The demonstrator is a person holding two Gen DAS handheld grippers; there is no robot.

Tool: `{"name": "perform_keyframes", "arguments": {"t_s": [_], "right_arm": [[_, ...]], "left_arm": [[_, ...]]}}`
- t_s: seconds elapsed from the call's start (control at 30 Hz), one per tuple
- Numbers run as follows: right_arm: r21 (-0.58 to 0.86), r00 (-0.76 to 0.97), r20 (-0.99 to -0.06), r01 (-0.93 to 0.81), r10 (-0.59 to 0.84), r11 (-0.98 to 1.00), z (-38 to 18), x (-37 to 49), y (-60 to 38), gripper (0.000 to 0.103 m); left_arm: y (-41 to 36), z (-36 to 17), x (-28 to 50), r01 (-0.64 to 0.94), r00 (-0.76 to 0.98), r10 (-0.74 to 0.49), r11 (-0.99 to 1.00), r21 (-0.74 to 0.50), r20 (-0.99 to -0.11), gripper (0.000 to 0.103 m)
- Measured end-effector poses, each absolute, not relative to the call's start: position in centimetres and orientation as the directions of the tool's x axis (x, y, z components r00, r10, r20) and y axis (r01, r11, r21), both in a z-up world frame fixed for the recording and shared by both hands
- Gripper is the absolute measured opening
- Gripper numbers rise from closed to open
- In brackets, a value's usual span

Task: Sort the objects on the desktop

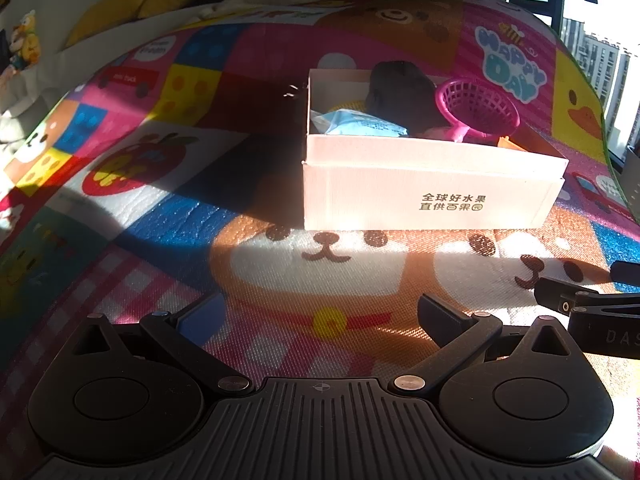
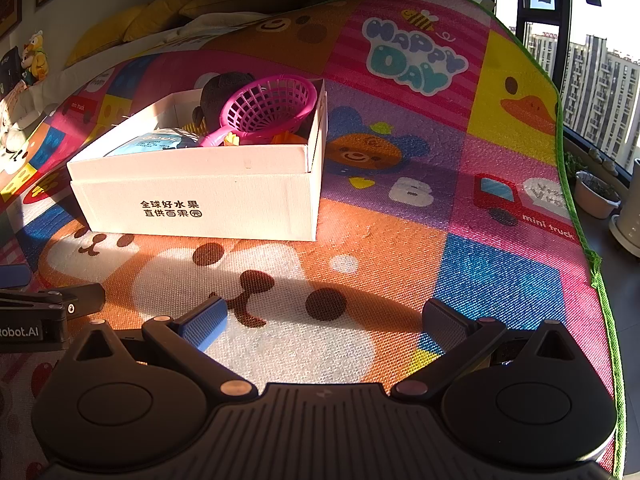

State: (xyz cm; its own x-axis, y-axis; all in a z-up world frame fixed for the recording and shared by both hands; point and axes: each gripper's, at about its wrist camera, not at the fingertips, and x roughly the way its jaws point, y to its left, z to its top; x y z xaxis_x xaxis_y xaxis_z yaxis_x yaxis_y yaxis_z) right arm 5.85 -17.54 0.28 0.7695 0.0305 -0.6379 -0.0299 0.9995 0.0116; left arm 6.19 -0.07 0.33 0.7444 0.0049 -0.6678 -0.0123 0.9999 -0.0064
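1. While both jaws sit spread wide and empty, left gripper (image 1: 320, 320) and right gripper (image 2: 326, 320) hover over the play mat (image 2: 400, 240).
2. White box (image 2: 200, 204) on the mat holds the pink basket scoop (image 2: 276, 104), blue packet (image 1: 360, 124) and dark plush (image 1: 400, 88).
3. Only the right view shows the flower pots (image 2: 598, 196) past the mat edge.

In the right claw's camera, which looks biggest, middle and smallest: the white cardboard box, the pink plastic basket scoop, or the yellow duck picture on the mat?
1. White cardboard box, clearly largest.
2. Pink plastic basket scoop and yellow duck picture look about equal, so I won't rank them.
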Motion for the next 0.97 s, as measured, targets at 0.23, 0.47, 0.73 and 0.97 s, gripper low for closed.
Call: {"name": "perform_keyframes", "arguments": {"t_s": [0.23,0.47,0.73,0.97], "right_arm": [[0.012,0.770,-0.637,-0.030,0.031,0.999,0.28,5.83,-17.55,0.103],[0.012,0.769,-0.639,-0.030,0.031,0.999,0.28,5.86,-17.54,0.103],[0.012,0.769,-0.639,-0.030,0.031,0.999,0.28,5.85,-17.55,0.103],[0.012,0.769,-0.639,-0.030,0.031,0.999,0.27,5.85,-17.54,0.103]], "left_arm": [[-0.17,0.31,6.17,-0.013,0.744,0.009,1.000,-0.002,-0.668,0.103],[-0.15,0.34,6.16,-0.014,0.744,0.008,1.000,-0.003,-0.668,0.103],[-0.13,0.36,6.15,-0.014,0.744,0.008,1.000,-0.004,-0.668,0.103],[-0.29,0.31,6.17,-0.011,0.741,0.010,1.000,0.003,-0.672,0.103]]}}
